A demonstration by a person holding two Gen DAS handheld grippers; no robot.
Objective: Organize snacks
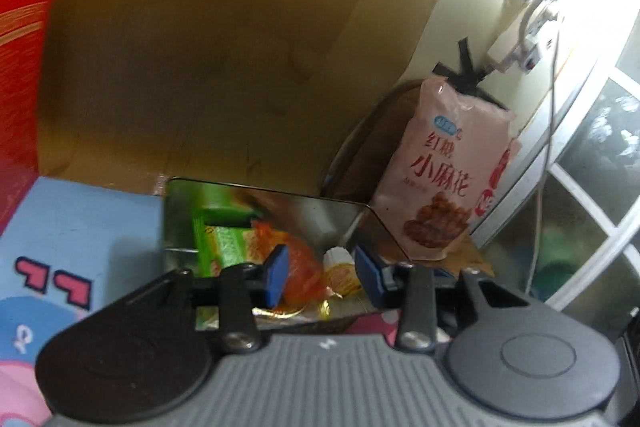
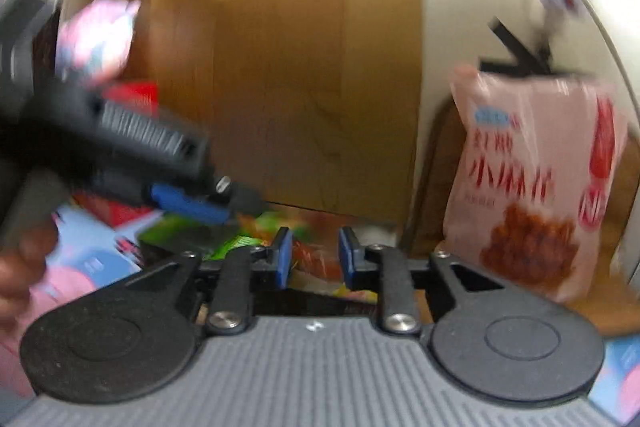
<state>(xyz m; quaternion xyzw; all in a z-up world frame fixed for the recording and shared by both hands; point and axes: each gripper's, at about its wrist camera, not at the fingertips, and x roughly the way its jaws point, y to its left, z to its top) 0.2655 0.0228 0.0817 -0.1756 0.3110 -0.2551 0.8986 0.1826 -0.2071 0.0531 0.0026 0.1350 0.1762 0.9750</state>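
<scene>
An open metal tin (image 1: 176, 223) holds green snack packs (image 1: 228, 243), an orange wrapped snack (image 1: 304, 267) and a small white-capped yellow piece (image 1: 340, 271). My left gripper (image 1: 323, 275) hovers over the tin, its blue pads apart with nothing pinched; the orange snack shows just beyond the left pad. In the right wrist view, my right gripper (image 2: 316, 261) also has a gap between its pads, above blurred red and green wrappers (image 2: 316, 263). The left gripper's blue finger (image 2: 188, 203) reaches in from the left, held by a hand (image 2: 20, 267). A pink bag of twisted snacks (image 1: 444, 179) (image 2: 532, 187) leans upright to the right.
A red box (image 1: 20, 87) stands at the left. A blue and pink cartoon mat (image 1: 80, 227) lies under the tin. A wooden board (image 1: 200, 47) rises behind. A power strip with cables (image 1: 516, 47) hangs on the cream wall by a window (image 1: 600, 167).
</scene>
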